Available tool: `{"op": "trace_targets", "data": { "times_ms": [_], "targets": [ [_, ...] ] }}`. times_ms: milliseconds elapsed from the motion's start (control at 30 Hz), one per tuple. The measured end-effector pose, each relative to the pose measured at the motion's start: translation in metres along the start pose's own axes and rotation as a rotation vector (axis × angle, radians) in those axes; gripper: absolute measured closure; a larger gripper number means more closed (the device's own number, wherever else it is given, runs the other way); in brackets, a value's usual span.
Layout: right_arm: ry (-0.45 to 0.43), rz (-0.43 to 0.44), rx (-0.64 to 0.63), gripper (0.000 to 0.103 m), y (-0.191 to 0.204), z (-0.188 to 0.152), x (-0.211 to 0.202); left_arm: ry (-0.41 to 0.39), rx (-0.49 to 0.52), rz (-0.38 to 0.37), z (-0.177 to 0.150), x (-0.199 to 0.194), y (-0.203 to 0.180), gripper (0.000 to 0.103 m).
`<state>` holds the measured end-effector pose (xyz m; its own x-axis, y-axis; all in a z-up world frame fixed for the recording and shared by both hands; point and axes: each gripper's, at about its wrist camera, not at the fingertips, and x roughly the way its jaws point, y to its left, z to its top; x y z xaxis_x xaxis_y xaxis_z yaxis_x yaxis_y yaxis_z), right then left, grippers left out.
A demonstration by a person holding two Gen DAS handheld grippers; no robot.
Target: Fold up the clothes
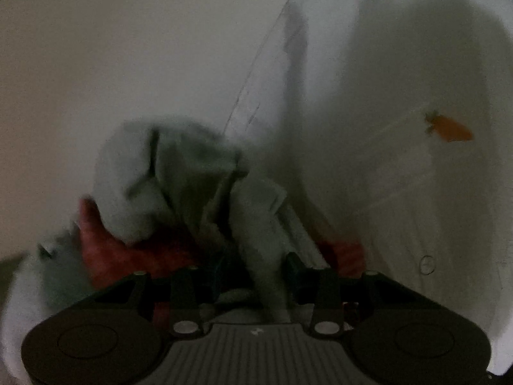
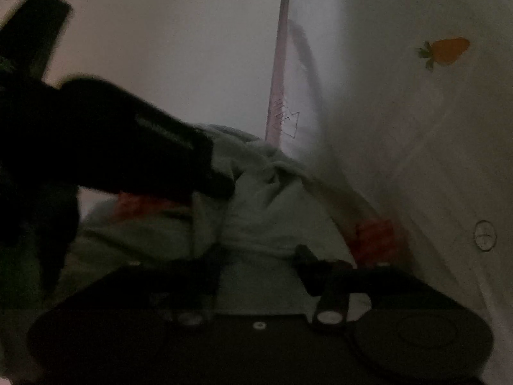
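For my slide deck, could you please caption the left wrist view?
Left claw amid a crumpled pale green garment over red fabric, near a white wall.

Left gripper [image 1: 250,276] pinches fabric at 6 o'clock (dim, blurred); right gripper [image 2: 256,260] also sits at 6, its grip unclear.

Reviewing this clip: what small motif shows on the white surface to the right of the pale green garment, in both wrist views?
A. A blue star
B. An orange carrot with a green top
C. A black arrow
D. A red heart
B: an orange carrot with a green top shows on the white surface, off to the right of the bunched pale green garment in each wrist view.
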<state>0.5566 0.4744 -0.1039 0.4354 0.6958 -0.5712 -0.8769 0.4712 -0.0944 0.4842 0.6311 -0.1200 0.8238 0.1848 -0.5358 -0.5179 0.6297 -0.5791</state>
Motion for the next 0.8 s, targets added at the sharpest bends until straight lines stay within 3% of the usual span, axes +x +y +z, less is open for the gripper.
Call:
{"op": "trace_targets", "data": {
  "times_ms": [33,67,133,300,433,533,633,700,800],
  "targets": [
    [-0.011,0.01,-0.003,0.078,-0.001,-0.001,-0.002,-0.02,-0.031,0.001,-0.004,0.001,0.001,0.094],
    [-0.024,0.012,-0.01,0.088,-0.002,-0.001,-0.005,-0.025,-0.051,0.011,-0.007,0.001,0.0,0.095],
    [-0.066,-0.031,-0.05,0.097,0.002,-0.002,-0.019,-0.064,-0.057,0.019,-0.011,-0.012,-0.01,0.096],
    [-0.183,-0.189,0.042,0.098,-0.03,0.009,-0.085,-0.172,0.044,0.032,-0.007,-0.075,-0.062,0.097],
    [-0.304,-0.333,0.188,0.099,-0.072,0.015,-0.175,-0.244,0.115,-0.05,-0.007,-0.149,-0.121,0.097],
    [-0.434,-0.442,0.205,0.099,-0.088,0.015,-0.271,-0.324,0.199,-0.123,-0.016,-0.222,-0.175,0.097],
    [-0.59,-0.56,0.223,0.099,-0.094,0.005,-0.391,-0.362,0.212,-0.31,-0.032,-0.3,-0.218,0.097],
    [-0.677,-0.64,0.225,0.099,-0.092,-0.012,-0.479,-0.4,0.268,-0.451,-0.054,-0.361,-0.25,0.097],
    [-0.742,-0.746,0.221,0.099,-0.081,-0.055,-0.604,-0.373,0.368,-0.535,-0.107,-0.428,-0.287,0.097]
  ]
}}
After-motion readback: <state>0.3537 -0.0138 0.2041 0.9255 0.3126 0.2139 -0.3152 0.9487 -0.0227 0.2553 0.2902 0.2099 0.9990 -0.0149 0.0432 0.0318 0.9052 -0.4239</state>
